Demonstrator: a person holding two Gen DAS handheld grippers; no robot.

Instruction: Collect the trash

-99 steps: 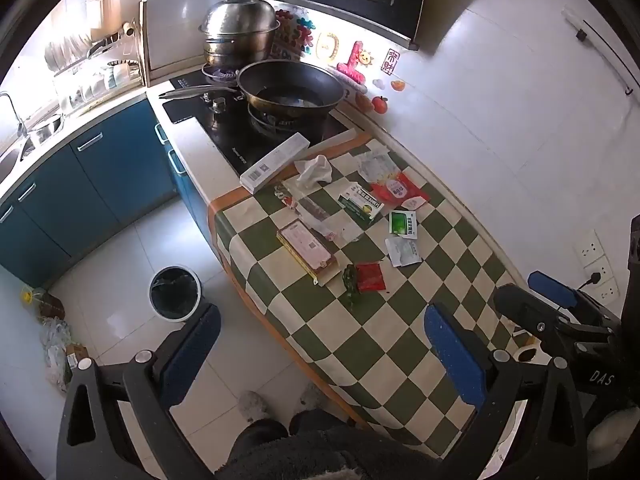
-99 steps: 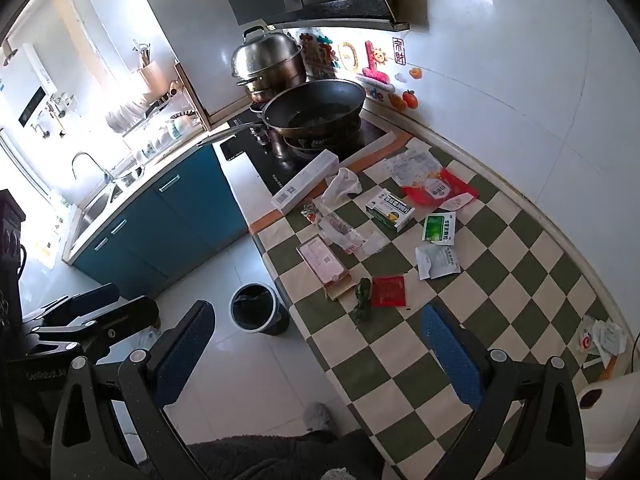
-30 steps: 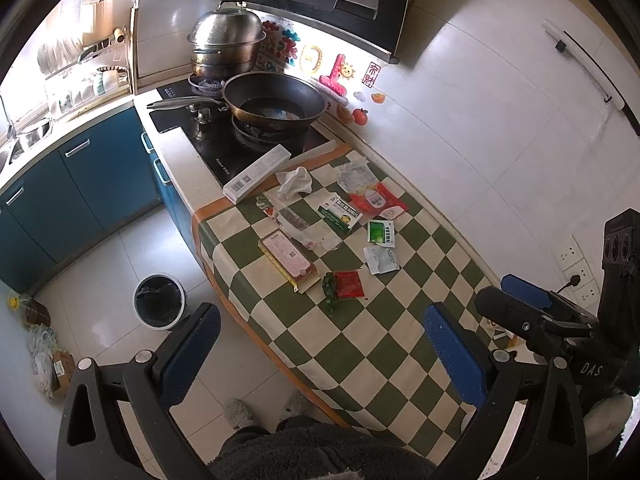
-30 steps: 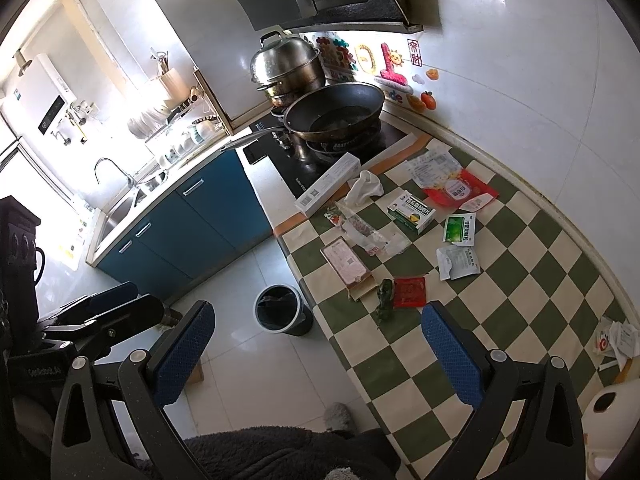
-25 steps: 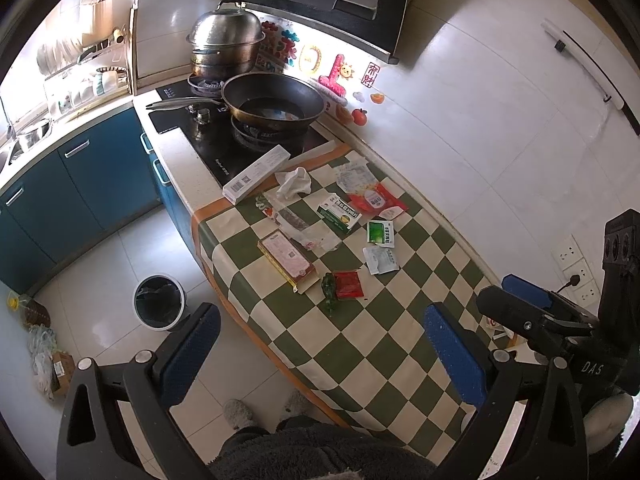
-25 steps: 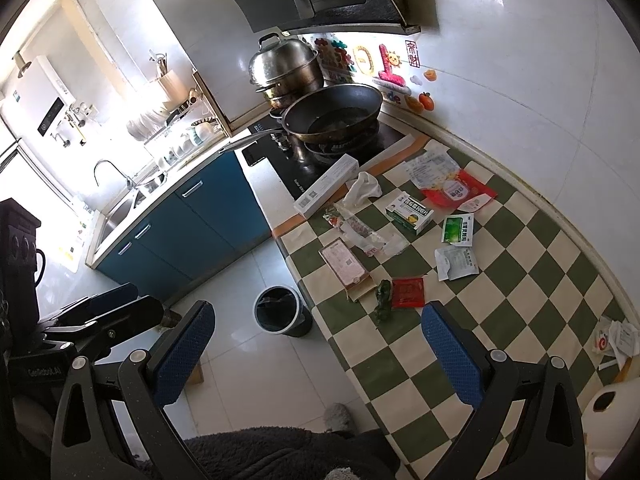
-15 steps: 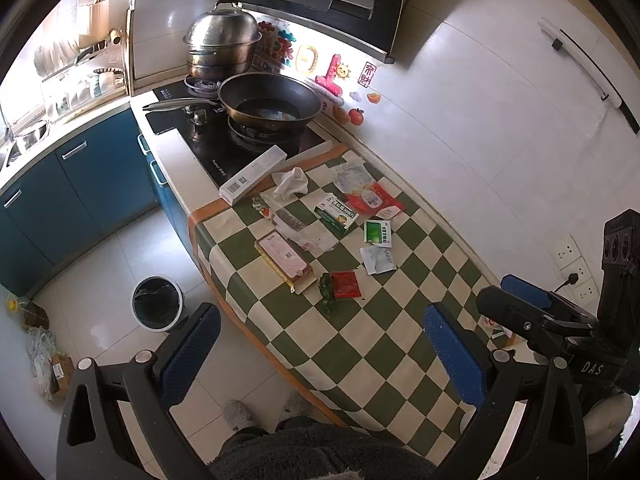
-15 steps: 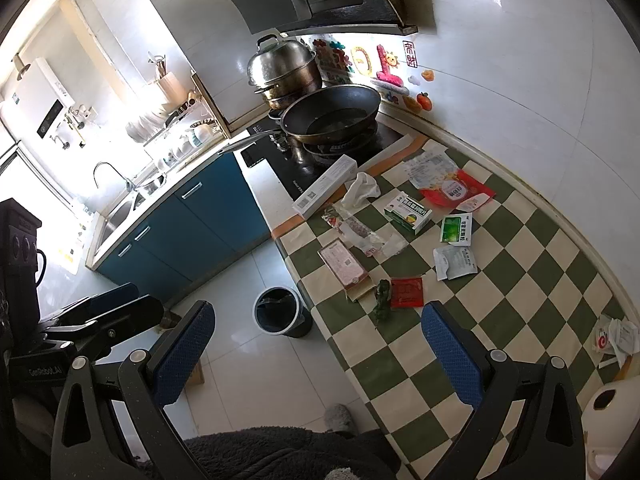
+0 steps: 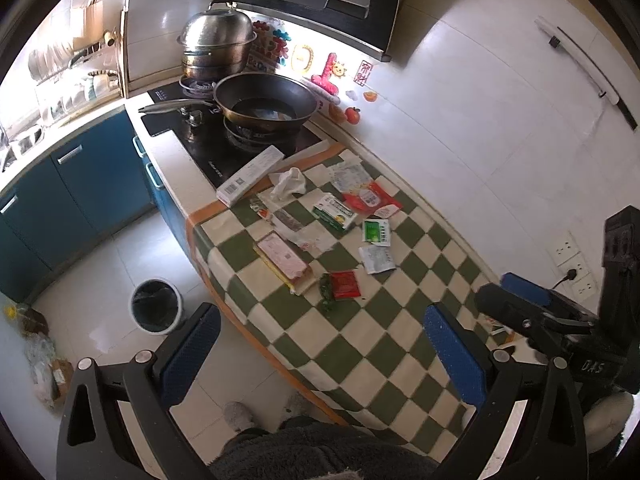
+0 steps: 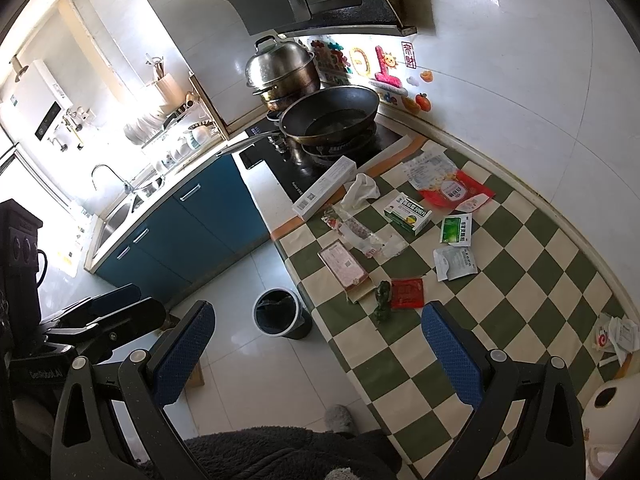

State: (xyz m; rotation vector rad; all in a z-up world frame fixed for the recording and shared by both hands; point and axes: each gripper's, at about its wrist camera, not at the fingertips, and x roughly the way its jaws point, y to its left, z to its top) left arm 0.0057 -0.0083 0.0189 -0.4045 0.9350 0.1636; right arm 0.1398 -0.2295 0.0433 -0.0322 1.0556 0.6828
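Trash lies scattered on a green-and-cream checked counter cloth (image 9: 360, 332): a red sachet (image 9: 345, 285) (image 10: 407, 293) beside a dark green crumpled wrapper (image 9: 326, 294), a pink flat box (image 9: 282, 258), a green packet (image 9: 376, 233), a white packet (image 9: 377, 259), a green-white medicine box (image 9: 334, 213), a red-white bag (image 9: 370, 198), a crumpled tissue (image 9: 289, 184) and a long white box (image 9: 250, 175). A small bin with a black liner (image 9: 155, 312) (image 10: 282, 313) stands on the floor by the counter. My left gripper (image 9: 320, 356) and right gripper (image 10: 318, 354) are both open, empty, held high above floor and counter.
A wok (image 9: 266, 106) and a steel pot (image 9: 218, 46) sit on the hob behind the trash. Blue cabinets (image 9: 72, 184) and a sink (image 10: 120, 208) run along the left. More wrappers (image 10: 616, 336) lie at the counter's near right end. Bags lie on the floor at left (image 9: 40, 356).
Both grippers have risen and drawn back slightly, so the counter and bin look smaller. Nothing on the counter has moved; both stay open.
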